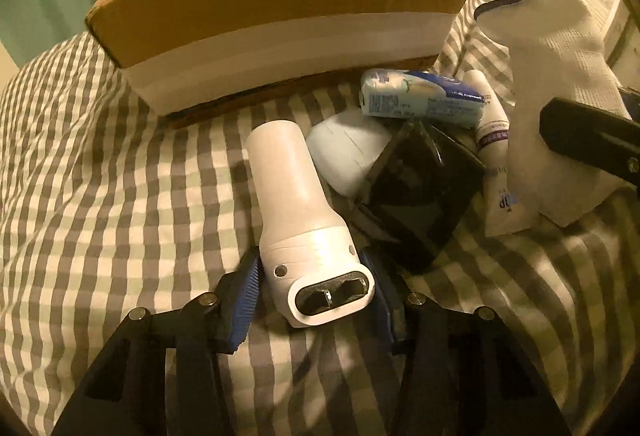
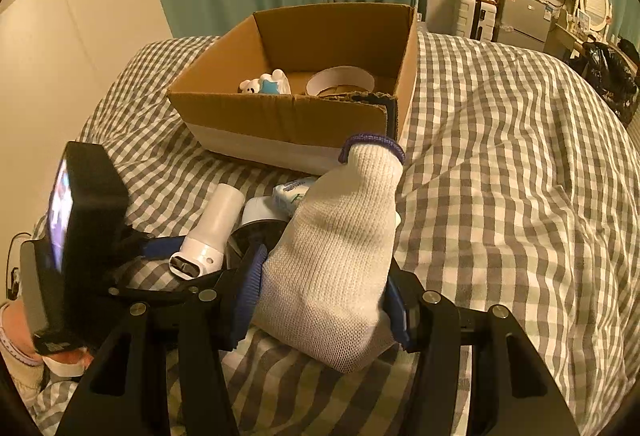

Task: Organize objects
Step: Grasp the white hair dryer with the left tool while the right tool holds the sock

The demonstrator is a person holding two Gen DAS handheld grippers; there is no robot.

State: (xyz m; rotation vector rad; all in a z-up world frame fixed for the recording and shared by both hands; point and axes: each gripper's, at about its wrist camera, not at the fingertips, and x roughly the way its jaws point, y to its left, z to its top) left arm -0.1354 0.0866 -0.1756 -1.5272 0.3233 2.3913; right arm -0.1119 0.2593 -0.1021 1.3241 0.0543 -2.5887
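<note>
A white hair-dryer-like device [image 1: 298, 212] lies on the checked bedcover, and my left gripper [image 1: 312, 288] is shut on its wide lower end. It also shows in the right wrist view [image 2: 210, 236]. My right gripper [image 2: 322, 300] is shut on a white knitted sock [image 2: 336, 252] with a purple cuff and holds it upright above the bed; the sock shows at the right of the left wrist view [image 1: 560, 84]. An open cardboard box [image 2: 280, 112] stands behind, holding a small white-and-blue toy [image 2: 266, 84] and a tape roll [image 2: 340, 80].
Beside the device lie a white rounded object [image 1: 348, 148], a black glossy item [image 1: 416, 192], a blue-white packet [image 1: 420, 96] and a white tube [image 1: 496, 156]. The checked bedcover [image 2: 520, 176] spreads right of the box. Green curtains hang behind.
</note>
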